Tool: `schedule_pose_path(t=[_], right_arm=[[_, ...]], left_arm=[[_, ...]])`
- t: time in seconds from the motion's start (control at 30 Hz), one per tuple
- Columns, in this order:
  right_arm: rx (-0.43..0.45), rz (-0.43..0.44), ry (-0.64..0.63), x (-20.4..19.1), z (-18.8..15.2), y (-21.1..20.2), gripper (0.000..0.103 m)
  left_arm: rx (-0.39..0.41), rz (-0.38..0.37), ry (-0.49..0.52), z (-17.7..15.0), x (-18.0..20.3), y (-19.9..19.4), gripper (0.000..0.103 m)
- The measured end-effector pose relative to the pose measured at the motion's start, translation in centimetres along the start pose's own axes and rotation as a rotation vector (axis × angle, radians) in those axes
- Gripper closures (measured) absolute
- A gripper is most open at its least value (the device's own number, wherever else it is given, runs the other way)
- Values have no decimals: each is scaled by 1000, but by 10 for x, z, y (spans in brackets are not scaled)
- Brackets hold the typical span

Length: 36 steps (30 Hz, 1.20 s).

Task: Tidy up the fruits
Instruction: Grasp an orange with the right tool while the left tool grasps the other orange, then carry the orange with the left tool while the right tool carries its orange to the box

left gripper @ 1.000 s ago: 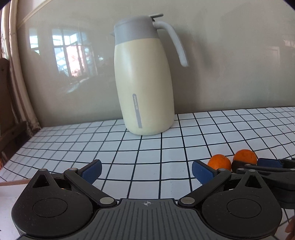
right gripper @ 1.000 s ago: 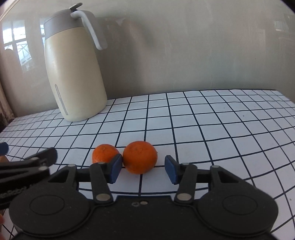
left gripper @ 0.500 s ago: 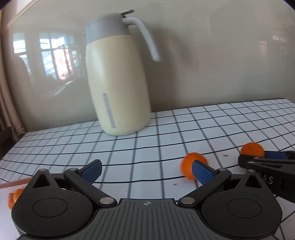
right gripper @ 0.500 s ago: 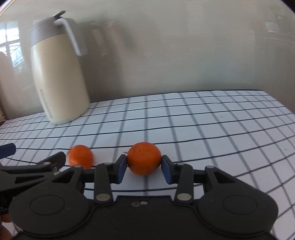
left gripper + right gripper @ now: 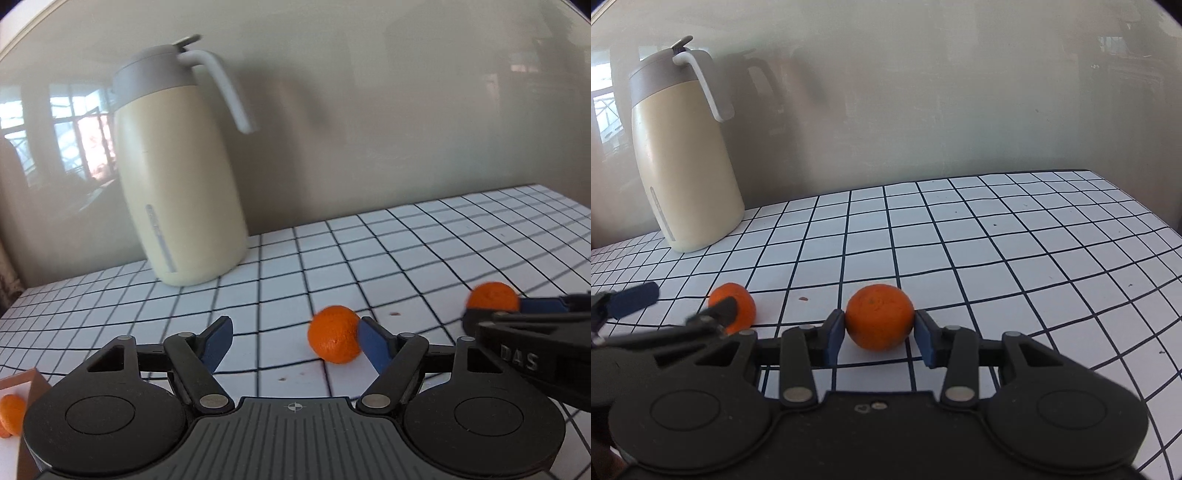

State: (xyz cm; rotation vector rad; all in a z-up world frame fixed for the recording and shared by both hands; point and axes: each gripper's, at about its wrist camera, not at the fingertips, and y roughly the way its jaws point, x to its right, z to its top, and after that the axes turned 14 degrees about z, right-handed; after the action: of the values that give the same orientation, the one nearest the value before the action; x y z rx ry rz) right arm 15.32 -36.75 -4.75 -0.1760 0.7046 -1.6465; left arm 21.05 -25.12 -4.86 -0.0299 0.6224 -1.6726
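A small orange [image 5: 334, 339] lies on the checked tablecloth [image 5: 406, 258] between the blue pads of my left gripper [image 5: 295, 345]. Its jaws are closing: the right pad touches the fruit, the left pad stands well apart from it. A larger orange [image 5: 879, 319] sits between the pads of my right gripper [image 5: 880, 338], which is shut on it, low over the cloth. The right wrist view shows the small orange [image 5: 735, 306] at the left with the left gripper's fingers [image 5: 716, 314] around it. The held orange [image 5: 493, 295] shows at the right of the left wrist view.
A tall cream jug [image 5: 177, 184] with a grey lid and handle stands at the back left against the wall. A brown box edge [image 5: 35, 384] with another orange [image 5: 11, 413] beside it shows at the lower left. The cloth's right edge [image 5: 1160, 218] drops off.
My left gripper has swung right until the small orange lies between its pads, and its jaws have narrowed. My right gripper has shut on the larger orange, and the two oranges now lie apart.
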Motion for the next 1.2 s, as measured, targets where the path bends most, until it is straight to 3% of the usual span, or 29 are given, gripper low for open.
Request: schedule_pose_path(t=[0.13,0.2,0.33,0.4,0.47,0.93,1.2], right_arm=[[1,2,18,4,1,-2,70],[-3,5,22,6,1,-3,70],[-5,-2,38,12,3,-7,70],[-2,-17,40,15,3,-9,70],[-1,-25,42,18,3,-11,70],[5,-18,57,24,3,-11,70],[3,-5,58,24,4,-11,71]], left_arm=[[-16,-37,-9,4,3,5,30],[-20,-72,-5,5,7,6,42],[-26,-114,21,8,16,10,47],[-24,-136,50,9,23,10,59],[-24,-145,84,11,30,10,63],[-5,-142,186,21,49,24,64],[-6,-151,136,12,30,13,68]])
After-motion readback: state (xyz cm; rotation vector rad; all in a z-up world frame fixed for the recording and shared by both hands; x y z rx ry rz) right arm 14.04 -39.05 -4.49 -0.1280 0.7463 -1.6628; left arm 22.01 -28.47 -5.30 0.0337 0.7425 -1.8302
